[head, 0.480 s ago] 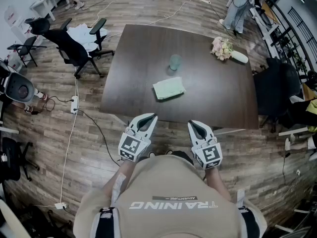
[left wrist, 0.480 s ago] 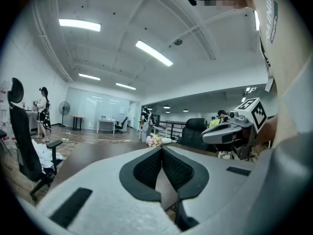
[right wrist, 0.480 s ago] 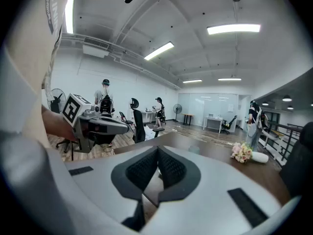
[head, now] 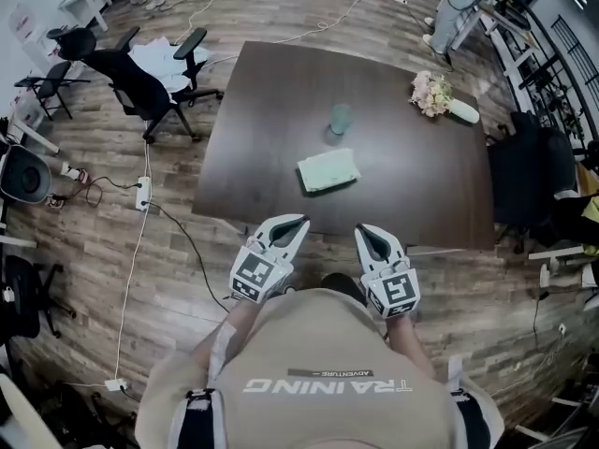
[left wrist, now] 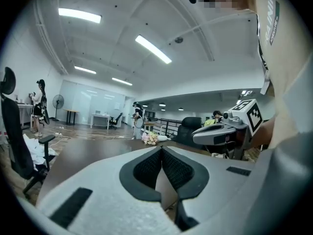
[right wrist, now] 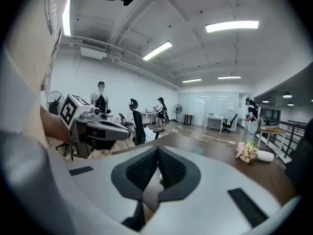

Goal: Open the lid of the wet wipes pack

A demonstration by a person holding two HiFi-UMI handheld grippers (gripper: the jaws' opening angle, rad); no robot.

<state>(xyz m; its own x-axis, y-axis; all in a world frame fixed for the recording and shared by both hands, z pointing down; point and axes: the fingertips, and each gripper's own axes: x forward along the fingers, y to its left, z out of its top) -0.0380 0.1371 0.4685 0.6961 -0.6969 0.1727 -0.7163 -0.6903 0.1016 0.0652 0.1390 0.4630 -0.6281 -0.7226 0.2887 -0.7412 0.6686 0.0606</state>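
wet wipes pack (head: pixel 328 171) flat on desk (head: pixel 412 195), long axis left-right, right end farther; unmoved since before. left hand-held gripper (head: pixel 298 221) and right hand-held gripper (head: pixel 361 232) closed, empty.

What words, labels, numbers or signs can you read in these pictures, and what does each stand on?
"TRAINING": on the person's shirt, upside down in the head view.
"ADVENTURE": small print just above it, same shirt.
Wet wipes pack: any print is too small to read.
Cubes on the left gripper and right gripper: square markers only, no letters.

Near tbl (head: pixel 262 157) strip looks bare up to wipes pack (head: pixel 328 171); cup (head: pixel 341 119) just behind.
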